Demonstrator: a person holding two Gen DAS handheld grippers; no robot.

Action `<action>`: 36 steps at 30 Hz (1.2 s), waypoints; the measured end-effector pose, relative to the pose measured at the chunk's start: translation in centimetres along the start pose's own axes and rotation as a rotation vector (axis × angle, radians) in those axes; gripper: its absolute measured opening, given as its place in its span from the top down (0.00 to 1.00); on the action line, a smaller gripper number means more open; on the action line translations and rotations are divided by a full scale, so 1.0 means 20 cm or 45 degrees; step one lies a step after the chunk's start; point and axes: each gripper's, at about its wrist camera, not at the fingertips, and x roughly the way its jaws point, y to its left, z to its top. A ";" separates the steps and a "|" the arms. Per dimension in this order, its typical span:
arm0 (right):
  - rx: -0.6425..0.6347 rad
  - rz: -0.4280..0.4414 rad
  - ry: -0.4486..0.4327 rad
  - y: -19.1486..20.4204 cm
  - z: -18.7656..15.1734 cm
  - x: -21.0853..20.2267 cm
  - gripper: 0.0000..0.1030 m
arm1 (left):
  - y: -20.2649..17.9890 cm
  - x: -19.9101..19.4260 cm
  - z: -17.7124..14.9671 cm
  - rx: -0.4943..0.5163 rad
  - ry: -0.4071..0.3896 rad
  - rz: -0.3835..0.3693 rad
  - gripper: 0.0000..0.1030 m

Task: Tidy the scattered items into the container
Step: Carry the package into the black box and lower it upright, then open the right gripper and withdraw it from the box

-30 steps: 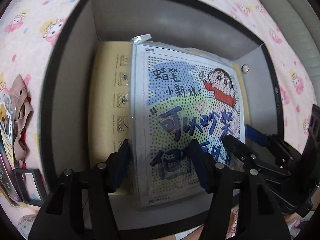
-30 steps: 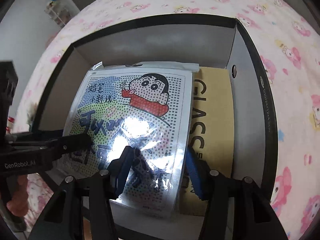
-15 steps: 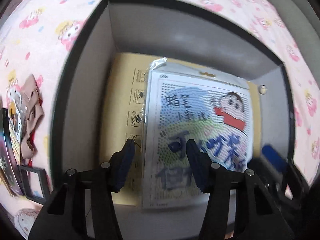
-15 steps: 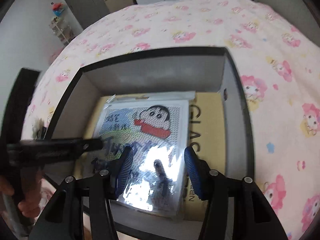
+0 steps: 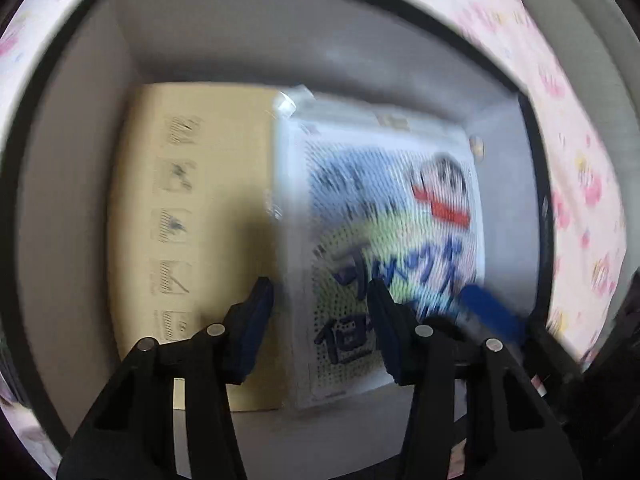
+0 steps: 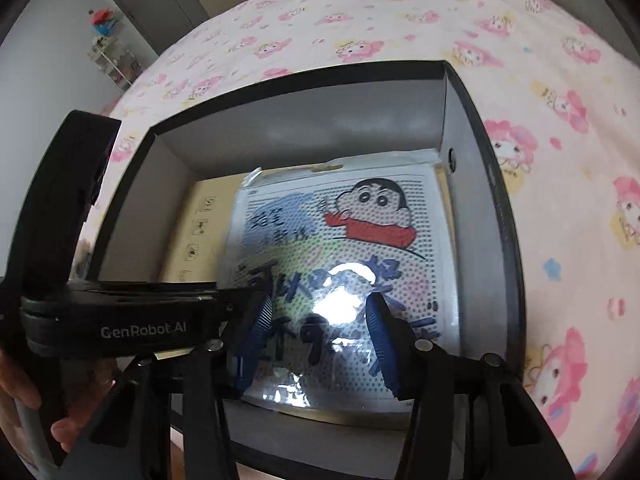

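A dark-rimmed grey box (image 5: pixel 80 128) (image 6: pixel 480 184) stands on the bed. Inside it lies a tan cardboard package (image 5: pixel 208 208) (image 6: pixel 192 224), and on that a plastic-wrapped cartoon picture sheet (image 5: pixel 384 216) (image 6: pixel 360 240), now against the box's right wall. My left gripper (image 5: pixel 320 312) is open and empty over the sheet's left edge; it also shows in the right wrist view (image 6: pixel 200 312). My right gripper (image 6: pixel 316 332) is open and empty above the sheet's near end; one blue pad (image 5: pixel 488 312) shows in the left wrist view.
The pink cartoon-print bedsheet (image 6: pixel 400 32) surrounds the box. A door and a shelf rack (image 6: pixel 116 60) stand at the far left of the room. The left wrist view is motion-blurred.
The picture sheet has slid right inside the box, uncovering the tan package's left part. Both grippers have pulled back and up. The left gripper has swung left, across the right wrist view.
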 end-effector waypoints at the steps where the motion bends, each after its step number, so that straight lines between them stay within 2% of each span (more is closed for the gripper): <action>1: 0.007 0.006 0.009 0.00 0.00 0.01 0.55 | 0.02 -0.02 0.01 -0.023 -0.037 0.003 0.52; 3: 0.002 -0.002 0.025 0.00 -0.01 0.03 0.55 | 0.03 -0.04 0.03 -0.048 -0.071 0.024 0.57; 6: 0.005 -0.011 0.060 0.01 -0.01 0.06 0.55 | 0.02 0.00 0.04 -0.047 -0.054 0.023 0.63; 8: 0.016 0.001 0.082 0.00 -0.02 0.09 0.55 | -0.02 0.04 0.04 -0.035 -0.033 0.027 0.63; 11: 0.008 -0.005 0.083 0.01 -0.02 0.10 0.55 | -0.08 0.10 0.04 -0.013 -0.013 0.024 0.62; 14: 0.013 -0.002 0.088 0.01 -0.03 0.10 0.55 | -0.14 0.10 0.04 0.028 -0.018 0.006 0.53; 16: 0.041 0.038 0.093 -0.01 -0.02 0.10 0.55 | -0.14 0.09 0.03 0.047 -0.019 -0.002 0.53; 18: 0.059 0.063 0.087 -0.01 -0.02 0.09 0.55 | -0.12 0.07 0.02 0.015 -0.036 -0.032 0.56; 21: 0.030 0.024 0.071 0.01 -0.03 0.09 0.55 | -0.09 0.06 0.01 -0.020 -0.088 0.024 0.62; 23: 0.015 0.006 0.079 0.01 -0.04 0.11 0.55 | -0.09 0.11 -0.01 -0.015 -0.033 -0.019 0.65; 24: 0.023 0.014 0.086 0.01 -0.04 0.11 0.55 | -0.10 0.13 -0.03 -0.012 -0.010 -0.026 0.65; 26: 0.075 0.111 0.135 -0.02 -0.05 0.13 0.54 | -0.14 0.14 -0.06 0.031 -0.023 0.023 0.64; 28: 0.114 0.181 0.168 -0.04 -0.06 0.13 0.54 | -0.15 0.15 -0.09 0.045 -0.019 0.026 0.62; 32: 0.120 0.185 0.163 -0.03 -0.11 0.10 0.54 | -0.13 0.12 -0.13 0.031 -0.010 -0.020 0.62; 33: 0.123 0.175 0.153 -0.02 -0.13 0.08 0.54 | -0.13 0.09 -0.15 0.027 -0.024 -0.042 0.62; 36: 0.087 0.067 0.056 0.02 -0.17 -0.03 0.54 | -0.15 -0.05 -0.25 0.075 -0.165 -0.026 0.62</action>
